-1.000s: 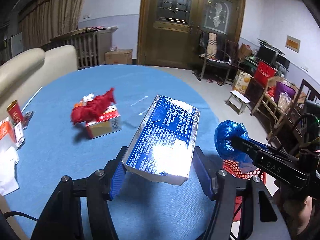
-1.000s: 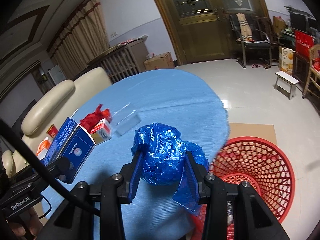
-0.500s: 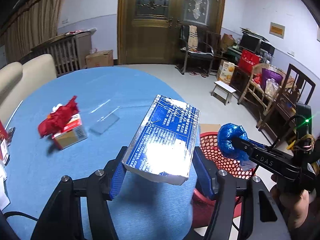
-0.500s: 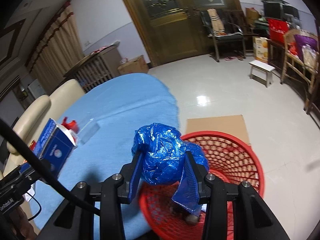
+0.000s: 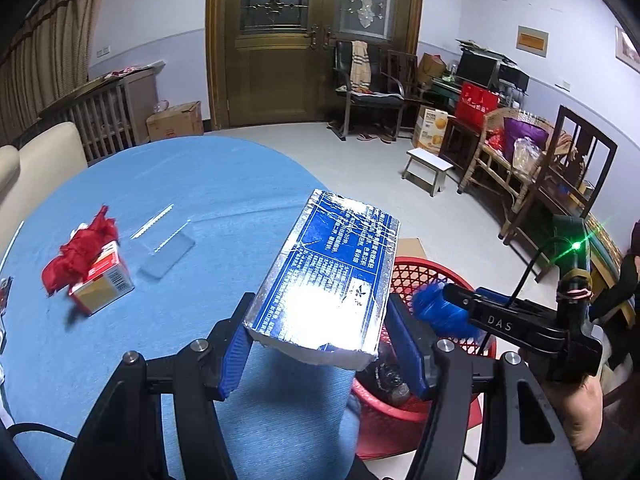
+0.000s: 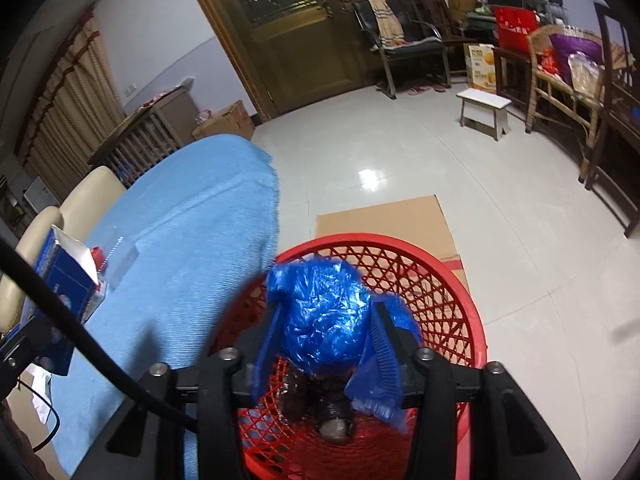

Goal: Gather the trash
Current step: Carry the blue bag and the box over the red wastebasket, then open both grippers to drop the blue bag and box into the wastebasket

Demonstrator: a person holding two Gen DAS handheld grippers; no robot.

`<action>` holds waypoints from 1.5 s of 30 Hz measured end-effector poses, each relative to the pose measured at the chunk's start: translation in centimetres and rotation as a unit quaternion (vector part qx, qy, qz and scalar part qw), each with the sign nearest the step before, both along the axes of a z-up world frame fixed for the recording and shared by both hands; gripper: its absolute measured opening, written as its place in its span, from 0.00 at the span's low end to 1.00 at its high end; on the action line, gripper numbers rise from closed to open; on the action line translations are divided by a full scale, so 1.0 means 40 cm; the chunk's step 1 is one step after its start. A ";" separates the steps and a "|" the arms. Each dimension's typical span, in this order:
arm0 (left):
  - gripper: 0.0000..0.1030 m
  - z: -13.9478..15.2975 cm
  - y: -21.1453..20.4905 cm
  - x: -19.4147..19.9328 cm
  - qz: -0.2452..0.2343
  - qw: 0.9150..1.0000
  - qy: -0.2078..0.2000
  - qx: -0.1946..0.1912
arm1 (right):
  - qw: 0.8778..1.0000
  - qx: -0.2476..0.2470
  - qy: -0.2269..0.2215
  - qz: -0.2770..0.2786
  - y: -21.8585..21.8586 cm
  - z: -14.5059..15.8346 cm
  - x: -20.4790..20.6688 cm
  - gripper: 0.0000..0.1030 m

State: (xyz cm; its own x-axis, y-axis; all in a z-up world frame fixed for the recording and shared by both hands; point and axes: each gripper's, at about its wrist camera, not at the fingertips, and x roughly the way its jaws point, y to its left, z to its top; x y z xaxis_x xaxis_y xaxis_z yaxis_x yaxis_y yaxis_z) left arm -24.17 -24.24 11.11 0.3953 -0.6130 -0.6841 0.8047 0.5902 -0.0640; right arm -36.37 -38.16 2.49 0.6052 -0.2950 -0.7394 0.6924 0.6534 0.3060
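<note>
Your right gripper [image 6: 324, 356] hangs over the red basket [image 6: 448, 280]. Its fingers [image 6: 382, 344] have just been opening; the blue bag [image 6: 324, 320] sits between them, and whether the pads still press it, you cannot tell from here. The bag is crumpled, glossy, ball-shaped, blurred at its top edge, with a loose flap draped over the right-hand finger. Dark lumps lie in the basket bottom below it.

Your left gripper [image 5: 320, 344] holds a half-wide stance, fingers [image 5: 234, 350] closed on the near end of the carton [image 5: 332, 276]. Carton is long, blue with white print, silver edges, tilted up and away, over the bench [image 5: 200, 184] edge beside the basket [image 5: 416, 280].

Bench wears a blue cloth. Farther out on it: a small box [image 5: 102, 284] with red plastic [image 5: 78, 252] bunched on top, and a clear flat piece [image 5: 168, 256] just beside.

Basket stands on the floor with cardboard [image 6: 384, 220] under it. Beyond: pale tile, a small stool [image 6: 484, 112], chairs, wooden double door [image 5: 312, 40].
</note>
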 end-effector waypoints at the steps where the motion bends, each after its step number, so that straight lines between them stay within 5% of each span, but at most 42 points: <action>1: 0.63 -0.001 -0.008 -0.003 -0.003 1.000 0.000 0.001 | 1.000 0.002 0.001 -0.005 -0.005 -0.004 -0.005 0.68; 29: 0.64 -0.047 -0.208 -0.112 -0.101 0.994 0.011 0.045 | 0.988 -0.021 -0.085 -0.125 -0.115 0.130 -0.216 0.71; 35: 0.71 -0.066 -0.254 -0.125 -0.116 0.989 -0.001 0.089 | 0.986 -0.021 -0.091 -0.140 -0.128 0.138 -0.244 0.72; 45: 0.71 -0.031 -0.154 -0.051 -0.073 0.995 0.003 0.069 | 0.990 -0.021 -0.084 -0.112 -0.089 0.147 -0.196 0.72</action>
State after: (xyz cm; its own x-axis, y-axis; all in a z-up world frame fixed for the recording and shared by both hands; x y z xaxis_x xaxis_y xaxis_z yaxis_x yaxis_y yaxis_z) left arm -26.19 -30.42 9.89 0.3048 -0.5641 -0.7674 0.8819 0.4713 0.0038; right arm -44.23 -41.70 8.36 0.6351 -0.4635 -0.6179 0.7625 0.5040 0.4057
